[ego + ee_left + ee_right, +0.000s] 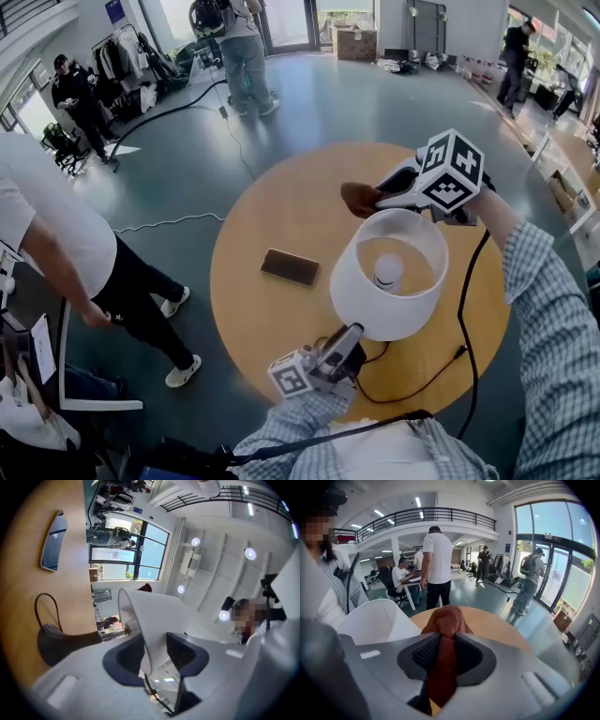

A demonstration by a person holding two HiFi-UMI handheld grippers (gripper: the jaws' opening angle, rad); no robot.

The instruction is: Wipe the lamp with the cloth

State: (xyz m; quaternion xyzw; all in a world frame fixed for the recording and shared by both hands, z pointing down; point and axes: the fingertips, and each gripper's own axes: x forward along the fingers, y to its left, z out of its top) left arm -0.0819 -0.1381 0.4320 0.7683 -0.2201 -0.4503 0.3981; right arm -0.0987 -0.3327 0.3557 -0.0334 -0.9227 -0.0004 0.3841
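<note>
A lamp with a white shade point(389, 281) stands on the round wooden table point(262, 319), its bulb point(387, 270) showing through the open top. My left gripper point(345, 345) is shut on the shade's near lower rim. In the left gripper view the thin shade wall point(145, 620) runs between the dark pads point(124, 660), with the lamp's base point(56, 641) at the left. My right gripper point(380, 199) is shut on a rust-brown cloth point(359, 199), just beyond the shade's far rim. In the right gripper view the cloth point(443, 639) bulges out of the jaws, next to the shade point(375, 620).
A dark phone point(290, 266) lies on the table to the left of the lamp. The lamp's black cable point(464, 309) loops along the table's right and near side. A person in a white shirt point(56, 244) stands close at the left, and others stand farther off.
</note>
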